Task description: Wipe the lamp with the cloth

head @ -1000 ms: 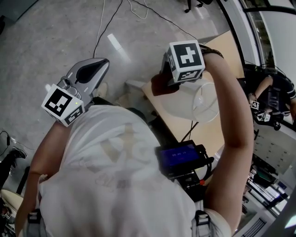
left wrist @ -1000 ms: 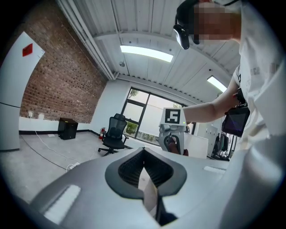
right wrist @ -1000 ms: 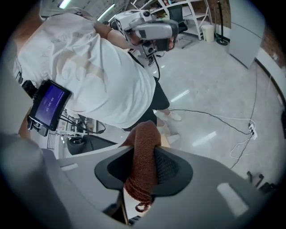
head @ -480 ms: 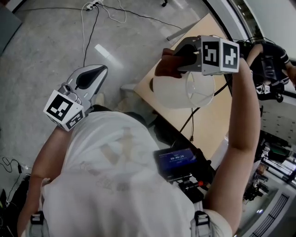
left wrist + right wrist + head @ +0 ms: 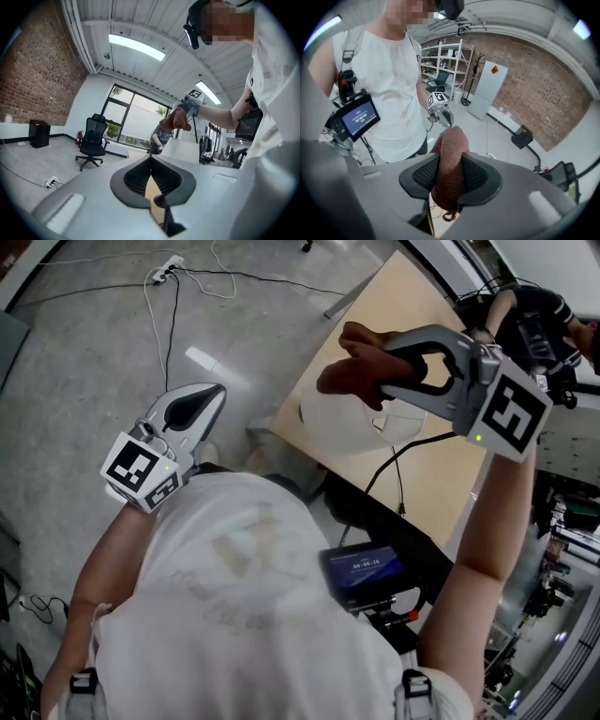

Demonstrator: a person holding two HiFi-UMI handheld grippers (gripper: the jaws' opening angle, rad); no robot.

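The right gripper (image 5: 380,371) is pinching the brown cloth (image 5: 349,373) just above the lamp (image 5: 337,427), hiding part of its shade. The left gripper (image 5: 214,395) is hovering well apart from the lamp, jaws together and empty.

We wear a white short-sleeved T-shirt (image 5: 234,615) with a faint print, dark harness straps (image 5: 82,681) with buckles at both shoulders, and a black chest monitor (image 5: 364,570) with a blue screen. The left gripper (image 5: 212,394) and the right gripper (image 5: 389,367) have smooth grey shells and dark ribbed pads. Each bears a cube (image 5: 141,470) of black-and-white square markers.
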